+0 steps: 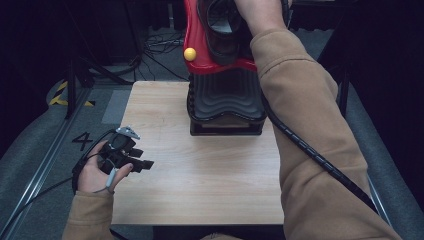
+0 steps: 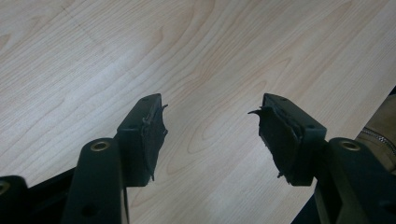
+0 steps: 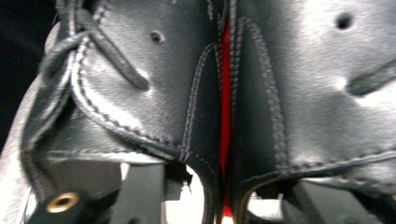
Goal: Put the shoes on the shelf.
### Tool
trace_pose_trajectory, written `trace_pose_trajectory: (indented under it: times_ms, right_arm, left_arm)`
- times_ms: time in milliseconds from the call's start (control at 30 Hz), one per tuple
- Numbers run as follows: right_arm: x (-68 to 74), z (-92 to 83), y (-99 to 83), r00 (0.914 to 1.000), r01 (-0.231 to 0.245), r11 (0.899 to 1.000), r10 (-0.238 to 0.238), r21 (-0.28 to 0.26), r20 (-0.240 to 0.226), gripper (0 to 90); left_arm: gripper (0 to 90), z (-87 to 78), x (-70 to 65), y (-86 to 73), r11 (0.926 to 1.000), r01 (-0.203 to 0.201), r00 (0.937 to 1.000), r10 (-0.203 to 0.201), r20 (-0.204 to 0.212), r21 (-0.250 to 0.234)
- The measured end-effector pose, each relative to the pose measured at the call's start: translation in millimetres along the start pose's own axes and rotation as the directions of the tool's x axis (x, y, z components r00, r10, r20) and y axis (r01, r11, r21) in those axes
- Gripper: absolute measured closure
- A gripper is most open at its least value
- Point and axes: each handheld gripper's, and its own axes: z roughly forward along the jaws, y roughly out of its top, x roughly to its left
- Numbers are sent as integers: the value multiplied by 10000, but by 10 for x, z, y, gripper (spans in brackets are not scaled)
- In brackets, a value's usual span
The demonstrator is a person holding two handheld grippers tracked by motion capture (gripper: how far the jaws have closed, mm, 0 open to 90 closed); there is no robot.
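The left hand [image 1: 96, 172] sits at about eight o'clock in the high view, its tan sleeve entering from the bottom edge, wrapped around the left tool [image 1: 131, 159], which points toward three o'clock. In the left gripper view that tool's two black jaws stand wide apart with nothing between them. The right arm [image 1: 310, 140] stretches from five o'clock up to twelve, sleeve bent at the elbow, a black cable trailing along it. The right tool [image 3: 205, 186] is too close and blurred to judge; its jaws may be slightly parted.
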Motion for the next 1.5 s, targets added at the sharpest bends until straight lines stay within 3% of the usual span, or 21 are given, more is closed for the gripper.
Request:
trace_pose_trajectory:
  times_ms: [100, 400, 667, 833, 933, 1033, 1067, 1133, 1333, 1500]
  right_arm:
    - [-27, -30, -19, 9996, -4, 10000, 7, 97, -265, 549]
    - [-73, -209, -88, 9981, 28, 10000, -31, -50, -617, 527]
    - [-233, -589, -213, 9948, 566, 9969, -609, -545, -813, 470]
    - [-446, -870, -375, 9878, 1200, 9875, -1291, -1024, -870, 442]
    - [-585, -971, -497, 9800, 1738, 9770, -1839, -1238, -756, 425]
    - [-720, -1063, -672, 9661, 2358, 9628, -2470, -1320, -752, 423]
    - [-720, -1063, -672, 9661, 2358, 9628, -2470, -1320, -752, 423]
    - [-874, -1118, -822, 9585, 2536, 9580, -2675, -1337, -988, 417]
    - [-1181, -1106, -1116, 9476, 2860, 9508, -2991, -1191, -1118, 412]
    - [-1333, -1041, -1370, 9288, 3396, 9344, -3512, -1074, -1182, 401]
  left_arm:
    - [410, -1, -8, 8, 10000, -49, 10000, 49, 21, -22]
    - [409, 2, -43, 36, 9999, -106, 9999, 106, -10, -4]
    - [409, 5, -61, 63, 9998, -195, 9998, 195, -60, 20]
    - [409, 24, -76, 98, 9997, -243, 9997, 244, -88, 90]
    - [409, 39, -90, 119, 9993, -333, 9993, 335, -177, 161]
    - [409, 47, -113, 130, 9993, -317, 9994, 319, -148, 184]
    - [409, 47, -113, 130, 9993, -317, 9994, 319, -148, 184]
    - [409, 32, -127, 145, 9996, -275, 9995, 277, -167, 78]
    - [409, -36, -206, 158, 9994, -301, 9992, 295, -284, -194]
    - [410, -66, -200, 140, 9995, -205, 9992, 196, -339, -248]
